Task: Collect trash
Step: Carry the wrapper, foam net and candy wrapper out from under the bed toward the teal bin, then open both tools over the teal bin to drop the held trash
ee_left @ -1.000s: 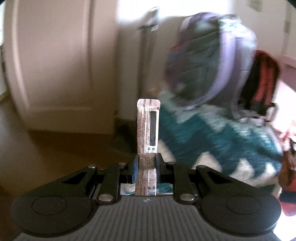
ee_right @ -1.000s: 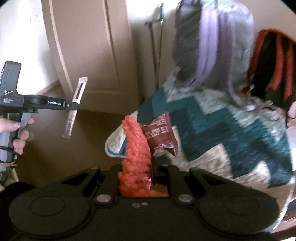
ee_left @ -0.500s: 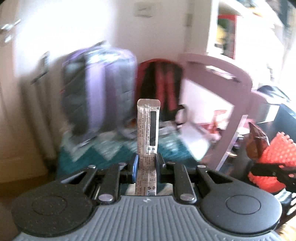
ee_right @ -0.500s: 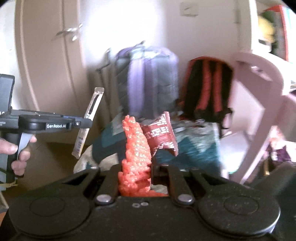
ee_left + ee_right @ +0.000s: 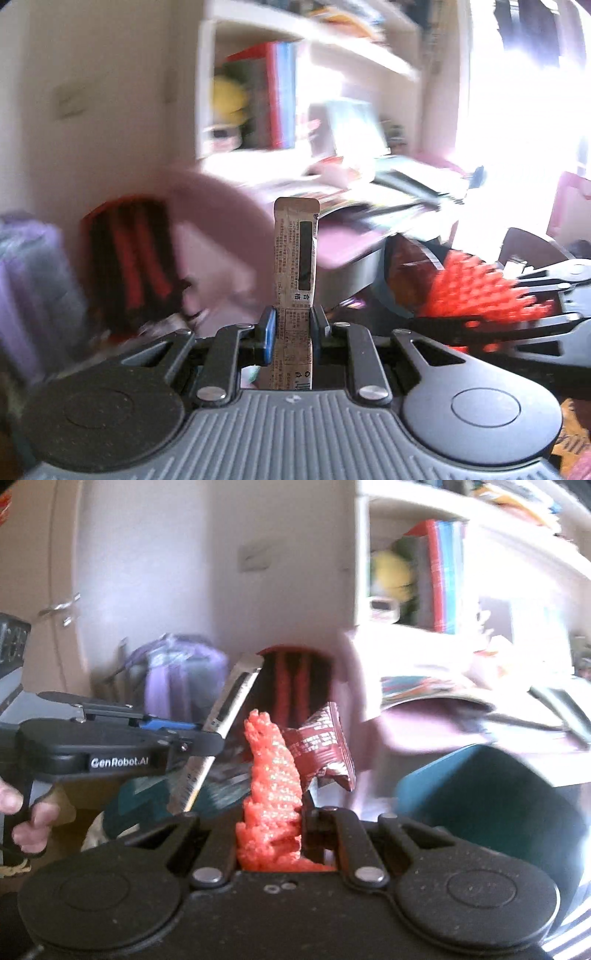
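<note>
My left gripper (image 5: 291, 325) is shut on a long silver stick sachet (image 5: 295, 266) that stands upright between its fingers; both also show at the left of the right wrist view, the left gripper (image 5: 199, 738) and the sachet (image 5: 229, 709). My right gripper (image 5: 303, 812) is shut on a dark red crumpled wrapper (image 5: 325, 753), next to its orange knobbly finger pad (image 5: 271, 775). The right gripper (image 5: 480, 295) shows at the right of the left wrist view. A dark teal bin (image 5: 491, 790) stands at the lower right.
A red and black backpack (image 5: 129, 258) and a purple backpack (image 5: 181, 675) lean against the wall. A pink chair (image 5: 221, 206) stands before a cluttered desk (image 5: 388, 188) under white shelves (image 5: 277, 99). A wardrobe door (image 5: 40, 590) is at the left.
Both grippers have swung to the right with their trash still held. The quilt and door slid out of view; the desk, shelves and teal bin came into view.
</note>
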`<action>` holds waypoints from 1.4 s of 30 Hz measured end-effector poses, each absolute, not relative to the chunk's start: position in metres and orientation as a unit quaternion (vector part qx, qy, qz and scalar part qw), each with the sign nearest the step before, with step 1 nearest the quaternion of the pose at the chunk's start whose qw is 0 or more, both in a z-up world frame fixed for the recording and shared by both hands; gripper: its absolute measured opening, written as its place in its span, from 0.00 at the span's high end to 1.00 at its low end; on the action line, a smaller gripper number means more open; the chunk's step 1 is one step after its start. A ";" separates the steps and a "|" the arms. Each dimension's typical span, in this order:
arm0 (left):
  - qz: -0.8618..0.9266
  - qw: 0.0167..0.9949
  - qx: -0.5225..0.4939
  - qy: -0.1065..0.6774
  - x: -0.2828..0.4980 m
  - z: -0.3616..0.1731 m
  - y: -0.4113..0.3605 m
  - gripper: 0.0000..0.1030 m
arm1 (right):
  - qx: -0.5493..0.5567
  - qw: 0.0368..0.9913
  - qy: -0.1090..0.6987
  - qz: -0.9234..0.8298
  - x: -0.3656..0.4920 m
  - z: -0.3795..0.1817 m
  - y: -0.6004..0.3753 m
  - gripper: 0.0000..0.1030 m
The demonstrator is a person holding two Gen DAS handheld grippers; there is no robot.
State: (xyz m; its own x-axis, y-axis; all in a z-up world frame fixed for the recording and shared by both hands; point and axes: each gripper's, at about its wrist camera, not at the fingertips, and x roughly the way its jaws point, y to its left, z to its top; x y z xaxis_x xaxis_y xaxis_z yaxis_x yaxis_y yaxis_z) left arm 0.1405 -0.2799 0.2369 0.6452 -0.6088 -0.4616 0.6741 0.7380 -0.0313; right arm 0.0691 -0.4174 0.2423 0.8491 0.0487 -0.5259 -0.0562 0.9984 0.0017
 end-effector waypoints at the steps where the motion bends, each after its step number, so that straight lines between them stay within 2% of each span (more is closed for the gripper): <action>1: -0.365 0.900 0.072 0.226 0.140 0.242 -0.292 0.82 | -0.008 0.963 0.270 0.017 0.068 0.247 -0.427 0.91; 10: -0.439 0.859 0.091 0.250 0.139 0.252 -0.415 0.82 | 0.017 0.955 0.288 -0.064 0.061 0.240 -0.512 0.91; 16: -0.440 0.846 0.112 0.279 0.152 0.233 -0.472 0.82 | 0.035 0.941 0.325 -0.087 0.063 0.216 -0.544 0.91; 22: -0.430 0.836 0.142 0.311 0.163 0.206 -0.498 0.82 | 0.050 0.931 0.351 -0.083 0.071 0.199 -0.555 0.90; 26: -0.417 0.827 0.144 0.349 0.173 0.186 -0.506 0.82 | 0.055 0.926 0.364 -0.080 0.075 0.193 -0.556 0.84; 31: -0.411 0.825 0.143 0.359 0.176 0.175 -0.510 0.81 | 0.056 0.925 0.366 -0.083 0.076 0.190 -0.558 0.79; 33: -0.408 0.826 0.144 0.360 0.177 0.174 -0.511 0.80 | 0.053 0.926 0.365 -0.083 0.075 0.190 -0.558 0.70; 35: -0.408 0.827 0.142 0.361 0.176 0.173 -0.510 0.75 | 0.049 0.926 0.365 -0.086 0.074 0.189 -0.557 0.58; 39: -0.410 0.828 0.139 0.358 0.173 0.173 -0.509 0.69 | 0.045 0.925 0.366 -0.094 0.073 0.187 -0.557 0.53; 40: -0.411 0.827 0.138 0.357 0.172 0.174 -0.508 0.63 | 0.043 0.925 0.365 -0.096 0.071 0.187 -0.556 0.53; 41: -0.410 0.828 0.137 0.356 0.171 0.175 -0.507 0.50 | 0.040 0.925 0.365 -0.097 0.070 0.188 -0.556 0.51; 42: -0.408 0.831 0.136 0.351 0.169 0.176 -0.505 0.44 | 0.038 0.926 0.363 -0.099 0.067 0.189 -0.555 0.51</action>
